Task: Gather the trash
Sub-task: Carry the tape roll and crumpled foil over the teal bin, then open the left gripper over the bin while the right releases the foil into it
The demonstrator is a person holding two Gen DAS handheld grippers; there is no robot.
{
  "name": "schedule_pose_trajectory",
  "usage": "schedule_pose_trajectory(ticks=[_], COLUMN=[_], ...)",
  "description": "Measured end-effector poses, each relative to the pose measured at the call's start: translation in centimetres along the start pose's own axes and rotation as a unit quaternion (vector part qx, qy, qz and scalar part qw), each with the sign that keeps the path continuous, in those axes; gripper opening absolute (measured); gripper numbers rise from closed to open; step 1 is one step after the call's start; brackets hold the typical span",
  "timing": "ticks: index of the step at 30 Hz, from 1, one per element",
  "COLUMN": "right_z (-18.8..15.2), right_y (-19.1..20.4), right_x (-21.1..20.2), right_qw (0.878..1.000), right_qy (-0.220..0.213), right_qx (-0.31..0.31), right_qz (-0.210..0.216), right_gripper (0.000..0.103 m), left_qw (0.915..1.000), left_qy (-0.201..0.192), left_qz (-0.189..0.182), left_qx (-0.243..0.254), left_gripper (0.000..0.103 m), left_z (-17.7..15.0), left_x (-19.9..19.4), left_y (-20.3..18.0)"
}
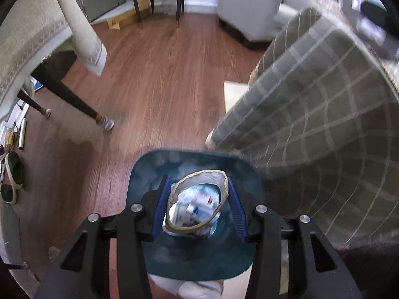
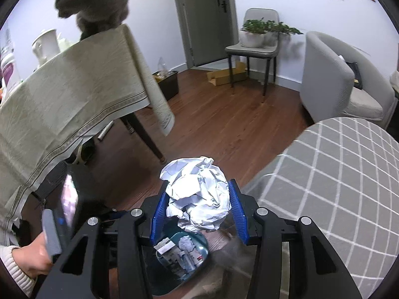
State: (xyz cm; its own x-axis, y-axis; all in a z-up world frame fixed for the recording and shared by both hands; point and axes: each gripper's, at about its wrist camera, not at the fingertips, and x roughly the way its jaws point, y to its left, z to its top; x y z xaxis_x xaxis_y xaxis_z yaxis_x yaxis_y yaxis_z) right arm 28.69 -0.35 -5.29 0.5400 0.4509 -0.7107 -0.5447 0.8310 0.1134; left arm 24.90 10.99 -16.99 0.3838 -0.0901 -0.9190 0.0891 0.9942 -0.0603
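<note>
Right wrist view showed my right gripper (image 2: 198, 199) clamped on a crumpled paper ball (image 2: 198, 196) directly over the teal bin (image 2: 199, 245), so I judged the clean move was to centre it, lower, then part the jaws. Left wrist view had my left gripper (image 1: 198, 199) pinching a squashed paper cup (image 1: 199, 203) of scraps above that same bin (image 1: 149, 174), its jaws narrowed to the cup's width; farther off, a grey cat (image 2: 94, 5) sat on the clothed table (image 2: 62, 94).

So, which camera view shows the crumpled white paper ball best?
The right wrist view: the crumpled white paper ball sits sharp between the right gripper's blue fingers, above the teal bin. The left wrist view does not show it.
</note>
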Motion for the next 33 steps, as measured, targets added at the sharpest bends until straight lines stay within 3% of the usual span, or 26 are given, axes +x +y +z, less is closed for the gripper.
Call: schedule_pose_trajectory(ticks=[8,14,17,22,33], right_z=[-0.8,-2.0,-2.4,-3.1,-5.5], right_y=[2.3,3.3,3.9,4.7,5.7], right_x=[3.0,6.3,7.5,9.4,13.8], right_qw=[0.999,0.996,0.995,0.991,0.982], right_qy=[0.034,0.082,0.099,0.126,0.186], right_qx=[-0.009,-0.008,-0.007,-0.004,-0.018], right_qz=[0.014,0.028,0.030,0.034,0.015], right_gripper=[0.047,0.047,0.047,0.047,0.047], left_qw=[0.9982,0.9953,0.9936,0.9944,0.9968], left_qy=[0.060,0.095,0.112,0.104,0.057], left_qz=[0.000,-0.008,-0.010,-0.016,-0.021], left_qx=[0.001,-0.011,-0.010,-0.009,-0.051], left_gripper=[0.048,0.049,0.055,0.062,0.062], left_z=[-2.9,-4.5,-5.3,-5.6,-5.0], left_x=[3.2,5.0,5.6,5.0,1.8], left_y=[2.0,3.6,3.9,4.6,7.5])
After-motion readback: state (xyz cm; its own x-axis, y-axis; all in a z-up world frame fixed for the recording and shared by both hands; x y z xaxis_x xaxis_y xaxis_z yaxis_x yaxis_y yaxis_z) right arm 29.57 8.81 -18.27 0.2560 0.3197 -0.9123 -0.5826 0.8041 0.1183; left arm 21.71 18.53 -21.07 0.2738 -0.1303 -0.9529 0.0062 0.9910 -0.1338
